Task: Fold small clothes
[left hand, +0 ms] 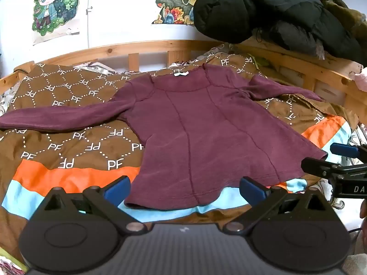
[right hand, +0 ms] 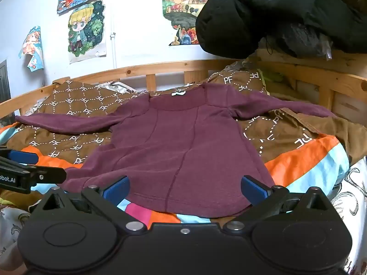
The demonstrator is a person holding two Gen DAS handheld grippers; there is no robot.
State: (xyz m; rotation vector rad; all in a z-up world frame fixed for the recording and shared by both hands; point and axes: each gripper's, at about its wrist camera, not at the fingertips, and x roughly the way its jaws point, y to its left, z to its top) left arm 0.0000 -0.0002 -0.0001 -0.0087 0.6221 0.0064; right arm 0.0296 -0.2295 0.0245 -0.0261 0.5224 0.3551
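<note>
A small maroon long-sleeved top (left hand: 195, 133) lies flat and unfolded on a brown patterned blanket (left hand: 68, 142), neck far, hem near, both sleeves spread out sideways. It also shows in the right wrist view (right hand: 174, 142). My left gripper (left hand: 185, 188) is open and empty, its blue pads either side of the hem's left part, just above it. My right gripper (right hand: 185, 188) is open and empty over the hem's right part. The right gripper also shows at the right edge of the left wrist view (left hand: 330, 160), and the left gripper at the left edge of the right wrist view (right hand: 34, 167).
The blanket covers a bed with a wooden rail (left hand: 137, 48) along the far side and right. A black puffer jacket (left hand: 263, 9) hangs over the right rail. Posters (right hand: 87, 29) are on the white wall. A white patterned sheet (right hand: 353, 194) shows at the right.
</note>
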